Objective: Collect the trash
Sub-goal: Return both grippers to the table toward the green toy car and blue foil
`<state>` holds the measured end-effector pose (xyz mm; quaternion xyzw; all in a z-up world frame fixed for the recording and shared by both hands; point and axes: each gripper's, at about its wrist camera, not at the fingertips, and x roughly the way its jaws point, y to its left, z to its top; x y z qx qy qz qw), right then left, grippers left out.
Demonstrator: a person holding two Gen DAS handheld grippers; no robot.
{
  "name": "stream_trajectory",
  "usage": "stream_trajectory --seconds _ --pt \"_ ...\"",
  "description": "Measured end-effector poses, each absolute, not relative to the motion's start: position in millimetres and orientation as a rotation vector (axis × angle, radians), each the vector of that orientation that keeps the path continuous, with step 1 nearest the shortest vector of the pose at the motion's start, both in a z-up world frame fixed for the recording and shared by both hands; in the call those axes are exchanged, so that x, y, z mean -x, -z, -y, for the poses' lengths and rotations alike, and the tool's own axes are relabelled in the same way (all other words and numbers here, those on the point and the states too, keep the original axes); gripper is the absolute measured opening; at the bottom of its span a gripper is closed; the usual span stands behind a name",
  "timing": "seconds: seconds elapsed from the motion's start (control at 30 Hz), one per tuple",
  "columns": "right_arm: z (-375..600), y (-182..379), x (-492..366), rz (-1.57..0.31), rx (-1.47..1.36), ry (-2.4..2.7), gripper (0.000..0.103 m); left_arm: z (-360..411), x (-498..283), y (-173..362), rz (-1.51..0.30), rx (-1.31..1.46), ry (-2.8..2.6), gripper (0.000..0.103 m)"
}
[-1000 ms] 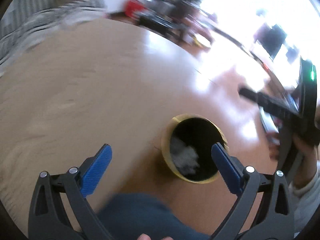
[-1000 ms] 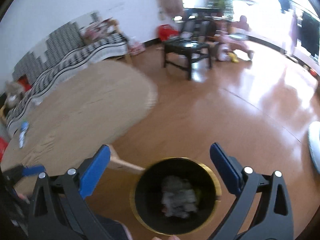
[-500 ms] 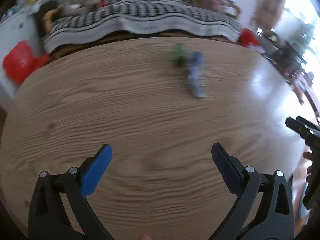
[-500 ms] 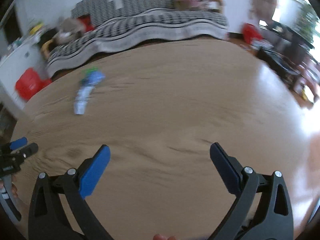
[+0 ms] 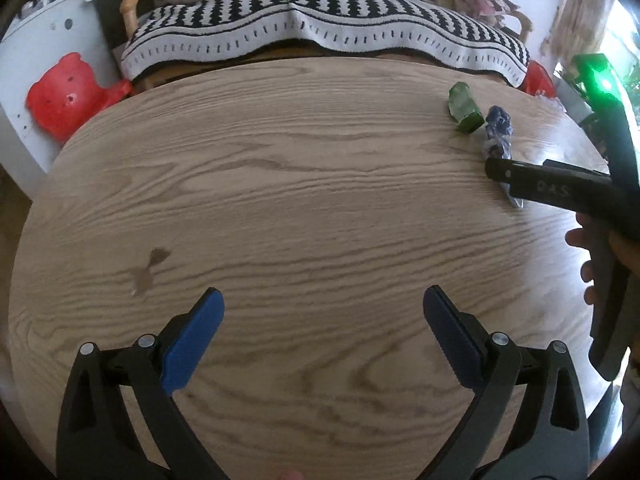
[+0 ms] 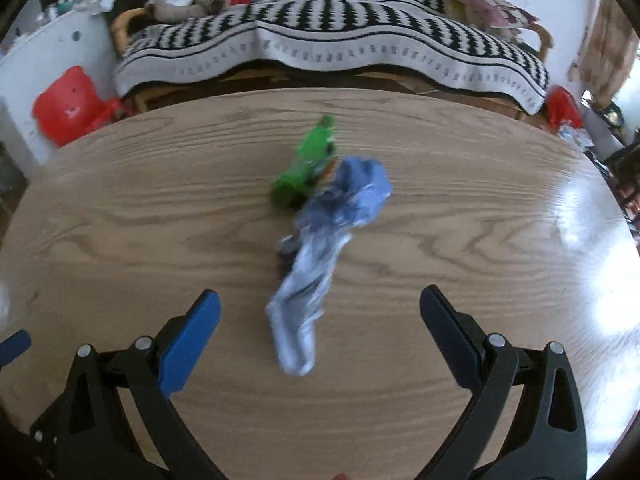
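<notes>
A crumpled blue and white wrapper (image 6: 324,248) lies on the round wooden table (image 6: 120,240), with a green piece of trash (image 6: 308,164) touching its far end. My right gripper (image 6: 320,320) is open and empty, just in front of the wrapper's near end. My left gripper (image 5: 320,320) is open and empty over bare table. In the left wrist view the green trash (image 5: 462,110) and the wrapper (image 5: 498,132) lie at the far right, partly hidden behind the right gripper's finger (image 5: 552,184).
A sofa with a black and white blanket (image 6: 328,36) stands beyond the table. A red plastic toy (image 5: 68,92) sits at the far left. A small dark stain (image 5: 148,268) marks the table.
Both grippers have swung away from the gold-rimmed bin on the floor to the table. The right gripper has closed in on the wrapper and green trash. Both stay open.
</notes>
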<state>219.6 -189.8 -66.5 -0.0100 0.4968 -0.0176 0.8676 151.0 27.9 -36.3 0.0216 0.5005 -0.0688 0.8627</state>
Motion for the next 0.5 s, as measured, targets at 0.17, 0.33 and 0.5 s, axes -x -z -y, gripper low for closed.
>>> stream_trajectory --seconds 0.17,0.33,0.5 --pt "217.7 80.0 -233.6 -1.055 -0.001 0.052 0.097 -9.1 -169.7 44.5 -1.048 -0.069 0.182 0.097" --pt "233.6 79.1 -248.4 -1.054 0.002 0.049 0.097 12.3 -187.1 52.4 -1.064 -0.089 0.215 0.097" --pt "267.4 78.3 -263.4 -1.045 -0.014 0.077 0.097 33.1 -207.6 56.3 -1.068 -0.112 0.234 0.097"
